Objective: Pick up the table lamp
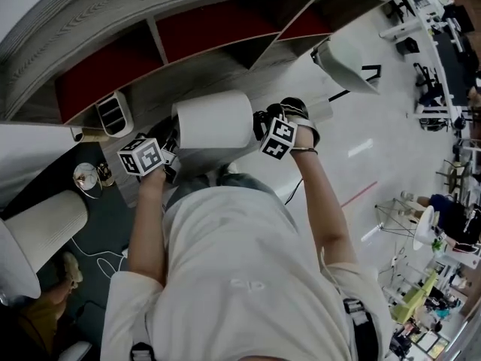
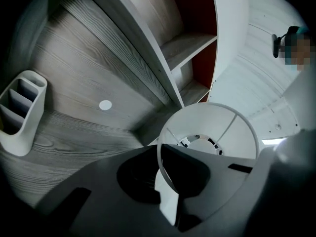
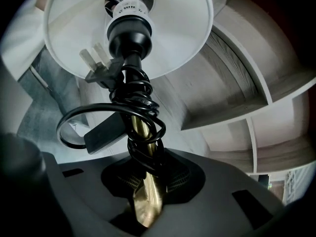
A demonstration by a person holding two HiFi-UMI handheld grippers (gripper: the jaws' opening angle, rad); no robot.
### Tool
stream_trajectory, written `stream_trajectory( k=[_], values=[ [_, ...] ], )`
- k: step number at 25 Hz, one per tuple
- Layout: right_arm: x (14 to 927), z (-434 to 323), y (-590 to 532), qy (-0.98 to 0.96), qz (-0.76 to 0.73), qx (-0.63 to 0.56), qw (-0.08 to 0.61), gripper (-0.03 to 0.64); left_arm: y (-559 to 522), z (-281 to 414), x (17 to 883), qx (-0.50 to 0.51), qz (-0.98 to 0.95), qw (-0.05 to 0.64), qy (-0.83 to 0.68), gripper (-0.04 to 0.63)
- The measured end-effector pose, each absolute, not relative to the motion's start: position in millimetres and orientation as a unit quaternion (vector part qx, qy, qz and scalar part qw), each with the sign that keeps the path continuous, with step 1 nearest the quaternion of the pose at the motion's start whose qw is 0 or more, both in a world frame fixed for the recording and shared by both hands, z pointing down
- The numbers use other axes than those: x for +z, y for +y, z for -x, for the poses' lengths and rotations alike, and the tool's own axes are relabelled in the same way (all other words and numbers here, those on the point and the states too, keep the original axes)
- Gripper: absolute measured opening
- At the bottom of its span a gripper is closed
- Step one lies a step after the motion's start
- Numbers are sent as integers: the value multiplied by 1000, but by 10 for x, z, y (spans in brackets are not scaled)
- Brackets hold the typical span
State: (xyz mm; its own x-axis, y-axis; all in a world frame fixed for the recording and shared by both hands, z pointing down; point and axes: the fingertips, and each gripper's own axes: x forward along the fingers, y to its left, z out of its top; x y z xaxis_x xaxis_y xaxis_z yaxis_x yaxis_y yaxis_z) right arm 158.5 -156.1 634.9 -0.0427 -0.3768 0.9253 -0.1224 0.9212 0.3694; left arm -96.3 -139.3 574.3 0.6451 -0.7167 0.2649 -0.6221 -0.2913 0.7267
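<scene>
In the head view the lamp (image 1: 214, 120) is hanging clear of the shelf (image 1: 218, 66) between the left gripper (image 1: 170, 150) and right gripper (image 1: 261, 123); in the left gripper view the jaws are pinching the shade rim (image 2: 163, 181), and in the right gripper view they are clamping the brass stem (image 3: 144, 201).

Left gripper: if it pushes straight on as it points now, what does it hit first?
The left gripper is clamped on the rim of the lampshade, so the shade travels with it. First outside obstacle looks like the grey wood shelf unit ahead; depth unclear.
</scene>
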Motion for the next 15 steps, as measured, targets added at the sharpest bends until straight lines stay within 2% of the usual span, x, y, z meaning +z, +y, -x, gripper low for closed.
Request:
stream_trajectory(
  k=[15],
  values=[
    [6235,-2199,-1466,-713,-198,-76,669,115,-1468,351,5621,-47,-812,429,-392,28]
  ],
)
